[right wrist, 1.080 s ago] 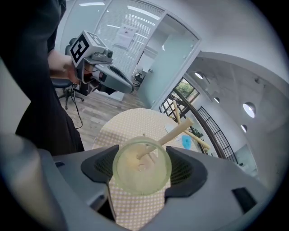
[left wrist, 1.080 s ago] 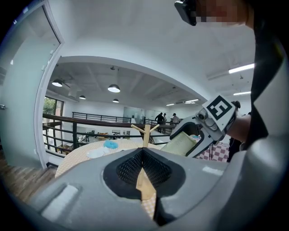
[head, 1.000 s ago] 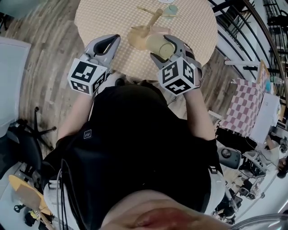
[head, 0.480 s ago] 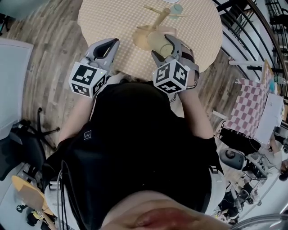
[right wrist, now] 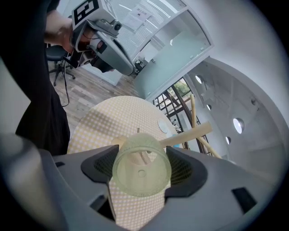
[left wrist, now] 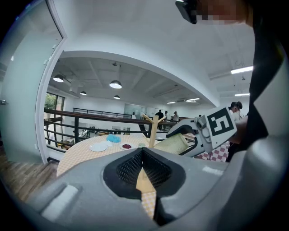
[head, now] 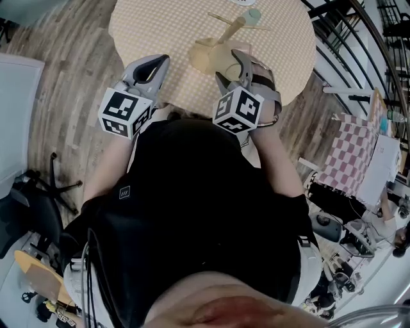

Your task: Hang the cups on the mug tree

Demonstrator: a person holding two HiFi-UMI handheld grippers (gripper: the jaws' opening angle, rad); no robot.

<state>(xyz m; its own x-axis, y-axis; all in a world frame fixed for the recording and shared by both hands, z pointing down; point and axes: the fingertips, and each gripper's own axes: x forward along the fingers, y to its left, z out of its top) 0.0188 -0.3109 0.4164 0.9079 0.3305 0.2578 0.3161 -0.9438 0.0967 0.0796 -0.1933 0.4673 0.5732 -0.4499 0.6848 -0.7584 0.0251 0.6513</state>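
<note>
A wooden mug tree point(head: 224, 32) stands on the round checked table point(head: 160, 25), and a small teal cup point(head: 254, 14) hangs on one of its far pegs. My right gripper point(head: 230, 64) is shut on a pale green translucent cup point(head: 225, 59), just in front of the tree's base point(head: 200, 56). In the right gripper view the cup point(right wrist: 142, 169) lies on its side between the pads with its bottom facing the camera, and a peg point(right wrist: 192, 133) crosses behind it. My left gripper point(head: 155, 62) hovers at the table's near edge, shut and holding nothing point(left wrist: 142, 151); from there the mug tree point(left wrist: 153, 131) and held cup point(left wrist: 174, 143) are visible.
A white plate point(left wrist: 98, 147), a blue item point(left wrist: 113, 139) and a small dish with something red point(left wrist: 127, 146) sit at the table's far side. A black railing point(head: 346, 38) runs behind, a pink checked cloth point(head: 355, 150) lies right, and an office chair base point(head: 51, 186) stands left.
My right gripper has sunk and rolled with the cup, its marker cube shifting left; the cup now sits lower by the tree's base. The left gripper has barely moved.
</note>
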